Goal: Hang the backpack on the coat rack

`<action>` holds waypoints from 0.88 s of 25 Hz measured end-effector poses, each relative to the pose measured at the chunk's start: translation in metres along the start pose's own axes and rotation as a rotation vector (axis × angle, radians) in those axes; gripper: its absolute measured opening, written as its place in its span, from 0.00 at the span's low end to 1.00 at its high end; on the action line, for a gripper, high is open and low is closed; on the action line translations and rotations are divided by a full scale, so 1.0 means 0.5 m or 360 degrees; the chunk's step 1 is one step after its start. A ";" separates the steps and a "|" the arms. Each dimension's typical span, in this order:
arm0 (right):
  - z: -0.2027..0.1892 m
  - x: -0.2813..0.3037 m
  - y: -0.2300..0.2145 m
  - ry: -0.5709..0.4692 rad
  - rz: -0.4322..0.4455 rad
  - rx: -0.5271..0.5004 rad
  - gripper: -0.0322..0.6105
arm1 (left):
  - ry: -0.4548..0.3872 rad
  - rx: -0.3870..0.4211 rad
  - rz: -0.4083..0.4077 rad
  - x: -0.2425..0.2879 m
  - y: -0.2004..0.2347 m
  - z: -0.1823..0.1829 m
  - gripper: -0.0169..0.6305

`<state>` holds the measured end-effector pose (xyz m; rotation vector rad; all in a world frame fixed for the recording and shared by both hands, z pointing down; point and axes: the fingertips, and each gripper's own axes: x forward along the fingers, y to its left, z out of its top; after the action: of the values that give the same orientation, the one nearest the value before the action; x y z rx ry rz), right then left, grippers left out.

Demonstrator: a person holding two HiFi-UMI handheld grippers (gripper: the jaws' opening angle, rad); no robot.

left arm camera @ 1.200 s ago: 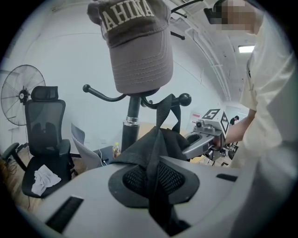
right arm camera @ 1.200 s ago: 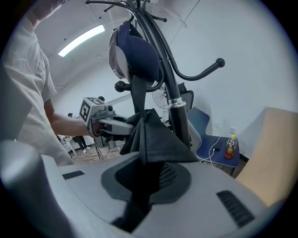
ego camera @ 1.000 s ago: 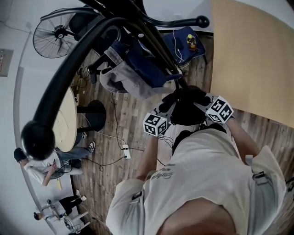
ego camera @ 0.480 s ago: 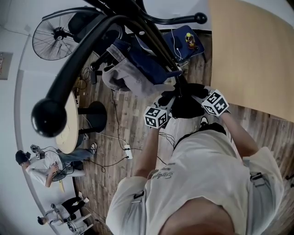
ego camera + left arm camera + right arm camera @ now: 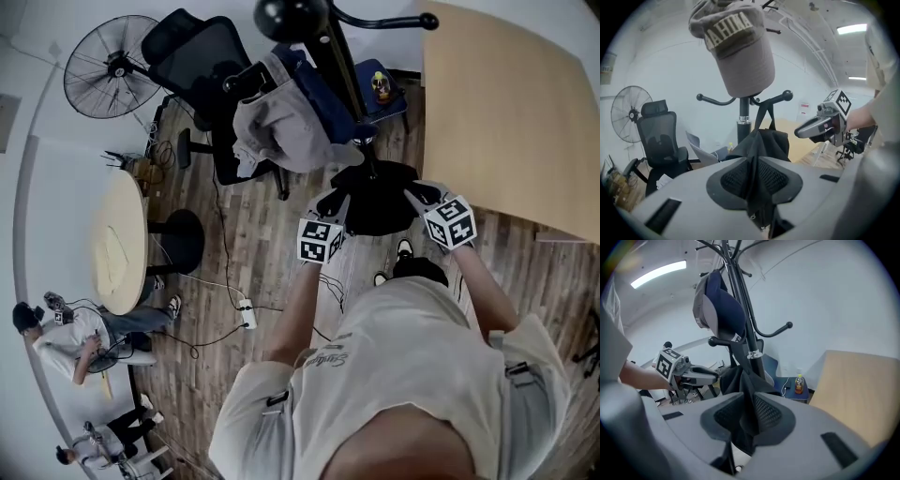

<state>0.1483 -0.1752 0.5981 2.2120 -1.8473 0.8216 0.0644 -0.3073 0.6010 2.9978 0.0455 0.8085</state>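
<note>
The black backpack (image 5: pixel 377 199) hangs against the coat rack pole (image 5: pixel 342 75), between my two grippers. In the left gripper view its top loop (image 5: pixel 765 110) runs up to the lower hook arms by the pole (image 5: pixel 744 123). My left gripper (image 5: pixel 333 201) is shut on a fold of the backpack's fabric (image 5: pixel 757 180). My right gripper (image 5: pixel 418 193) has black fabric (image 5: pixel 746 420) between its pads, and its jaws are opening. Each gripper shows in the other's view: the right gripper (image 5: pixel 820 126) and the left gripper (image 5: pixel 693 373).
A grey cap and navy garment (image 5: pixel 281 122) hang higher on the rack. Behind stand an office chair (image 5: pixel 202 66), a fan (image 5: pixel 108 67) and a blue seat with a bottle (image 5: pixel 380 86). A wooden board (image 5: pixel 511 112) is right, a round table (image 5: pixel 117 253) left.
The head view has swung, so the big rack arm no longer crosses the left side. Both grippers remain on the backpack at the pole, and the right one sits slightly further right.
</note>
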 end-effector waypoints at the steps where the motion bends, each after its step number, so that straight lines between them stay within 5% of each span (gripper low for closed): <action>1: 0.005 -0.013 0.010 -0.0021 -0.0008 -0.0014 0.14 | -0.0019 0.0021 -0.0006 -0.012 -0.006 0.002 0.15; 5: 0.002 -0.055 0.061 -0.0066 -0.0031 -0.0049 0.04 | -0.0095 0.0036 -0.0070 -0.062 -0.044 0.005 0.08; 13: 0.036 -0.137 0.190 -0.0270 0.0049 -0.0105 0.04 | -0.0287 -0.0133 -0.0193 -0.171 -0.125 0.040 0.05; 22: 0.150 -0.259 0.228 -0.0554 0.0081 -0.0229 0.04 | -0.0328 -0.0098 -0.0147 -0.224 -0.177 0.097 0.06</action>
<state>0.0519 -0.1230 0.4454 2.3392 -2.0423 0.3085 -0.0096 -0.2245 0.4991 2.9768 0.1486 0.4807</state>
